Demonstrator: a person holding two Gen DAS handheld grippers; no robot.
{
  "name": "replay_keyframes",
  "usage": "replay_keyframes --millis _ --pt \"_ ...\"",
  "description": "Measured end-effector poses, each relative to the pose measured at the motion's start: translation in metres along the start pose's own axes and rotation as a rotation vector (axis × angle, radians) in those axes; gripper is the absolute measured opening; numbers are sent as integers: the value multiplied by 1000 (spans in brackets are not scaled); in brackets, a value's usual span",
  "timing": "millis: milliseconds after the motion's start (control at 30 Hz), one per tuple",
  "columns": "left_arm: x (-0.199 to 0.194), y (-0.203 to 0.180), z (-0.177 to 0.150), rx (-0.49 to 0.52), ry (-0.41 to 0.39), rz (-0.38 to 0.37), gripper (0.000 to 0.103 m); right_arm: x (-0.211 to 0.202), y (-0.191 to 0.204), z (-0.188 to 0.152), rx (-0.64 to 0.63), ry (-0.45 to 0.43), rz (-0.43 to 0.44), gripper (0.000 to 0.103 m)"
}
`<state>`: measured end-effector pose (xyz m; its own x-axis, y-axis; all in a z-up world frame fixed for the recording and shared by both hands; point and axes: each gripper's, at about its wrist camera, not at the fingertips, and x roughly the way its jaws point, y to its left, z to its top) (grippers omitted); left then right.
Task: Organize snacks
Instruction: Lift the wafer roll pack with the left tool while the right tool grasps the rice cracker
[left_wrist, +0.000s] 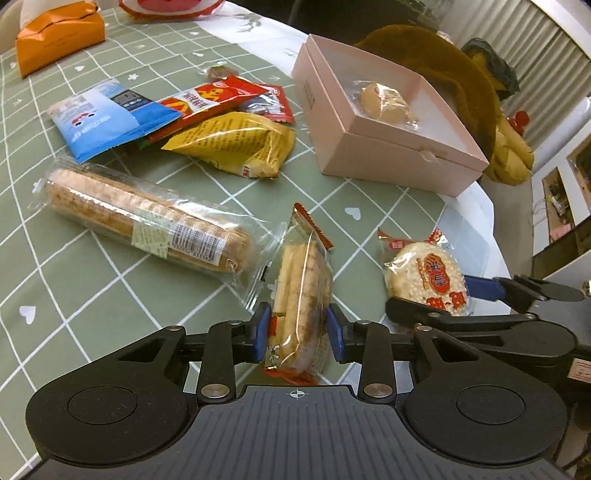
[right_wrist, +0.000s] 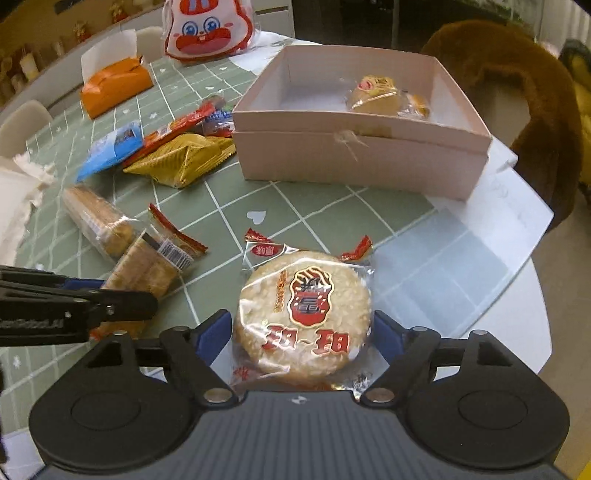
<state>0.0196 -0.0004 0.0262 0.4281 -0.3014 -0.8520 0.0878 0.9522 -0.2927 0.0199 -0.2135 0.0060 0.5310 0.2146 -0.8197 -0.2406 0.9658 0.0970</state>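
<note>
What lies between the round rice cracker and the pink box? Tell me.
Only bare green checked tablecloth, with a white heart printed on it, separates the round rice cracker from the pink box, per the right wrist view.

Eight snack packs (left_wrist: 147, 218) (one boxed), one box (right_wrist: 354, 158).

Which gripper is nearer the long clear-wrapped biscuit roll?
Left. The left gripper, clamped on a wafer pack, sits right beside the biscuit roll; the right gripper, holding the round rice cracker, is beyond it.
</note>
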Motion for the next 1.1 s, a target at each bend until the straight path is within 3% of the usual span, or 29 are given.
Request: replay_keyframes --millis 167,467,600,700,800,933,1000,1100 --pt "4 0 1 -30 10 -45 29 1 3 -2 -60 -10 -28 82" --pt "5 -1 1 -72 20 -63 26 -19 -1 -11 -81 -54 -44 78" --pt "-5 -5 -5 -52 -4 -65 26 -34 -2 -15 -80 -75 -47 78" --pt "-21 -9 -3 -50 -39 -107 26 -50 -6 -11 -62 -110 -47 78" --pt "-57 -24 24 -9 -149 -180 26 -84 -14 12 -58 -213 -55 78" --pt "-106 -45 81 81 -305 -249 26 -138 -30 76 -47 -395 -88 78" --pt "-113 -51 113 82 -325 -306 26 -152 -41 110 -10 -428 -75 78" --pt "-92 -58 153 70 -273 -357 26 -148 -61 155 42 -420 -29 78"
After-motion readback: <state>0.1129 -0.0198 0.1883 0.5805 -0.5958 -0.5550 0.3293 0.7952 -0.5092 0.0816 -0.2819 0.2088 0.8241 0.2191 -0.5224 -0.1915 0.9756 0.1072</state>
